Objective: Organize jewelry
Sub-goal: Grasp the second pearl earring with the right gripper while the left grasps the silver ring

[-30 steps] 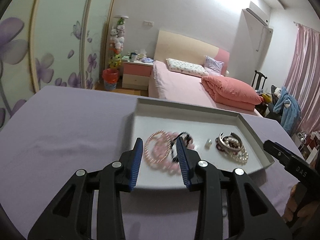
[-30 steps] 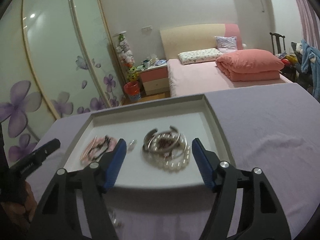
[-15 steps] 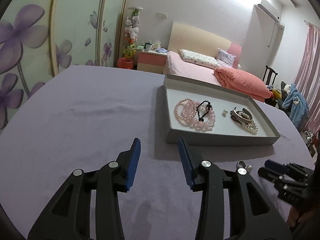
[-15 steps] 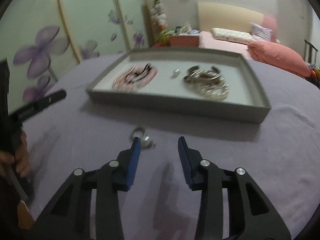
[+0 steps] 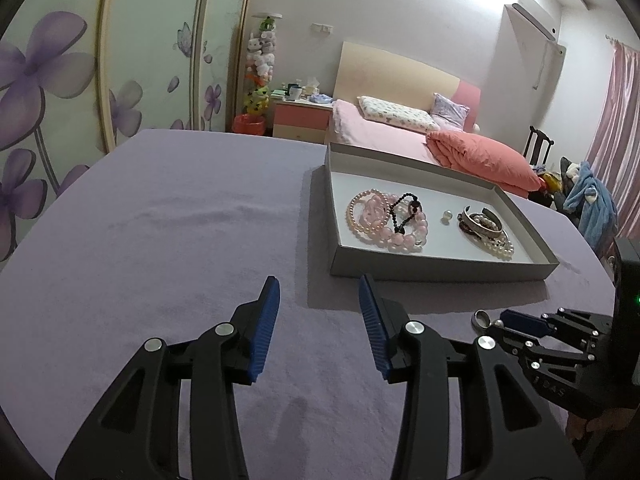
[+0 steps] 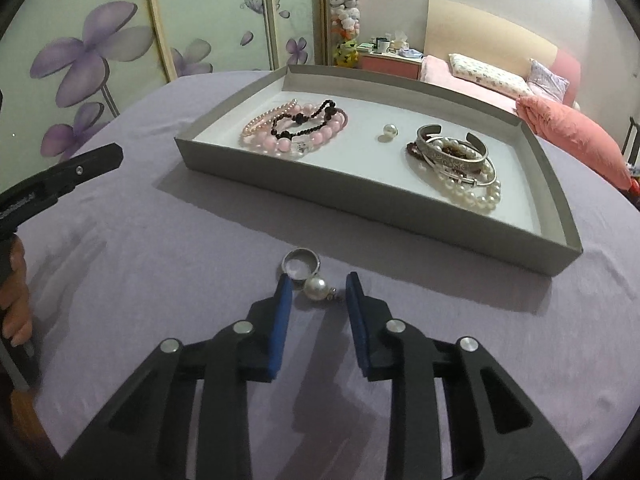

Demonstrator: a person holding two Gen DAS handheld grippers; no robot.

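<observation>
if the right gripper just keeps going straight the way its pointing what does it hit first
Probably the pearl earring, which lies on the purple cloth between the open fingertips of the right gripper. The silver ring sits just beyond it, then the near wall of the grey tray. Height above the cloth is unclear.

Beyond your purple-clothed counter [image 5: 168, 216] you see a pink bed [image 5: 384, 136] with a folded coral quilt [image 5: 484, 158] and a patterned pillow [image 5: 396, 114], a nightstand [image 5: 302, 118], a tower of plush toys [image 5: 260, 68], and flower-painted wardrobe doors [image 5: 60, 80].
</observation>
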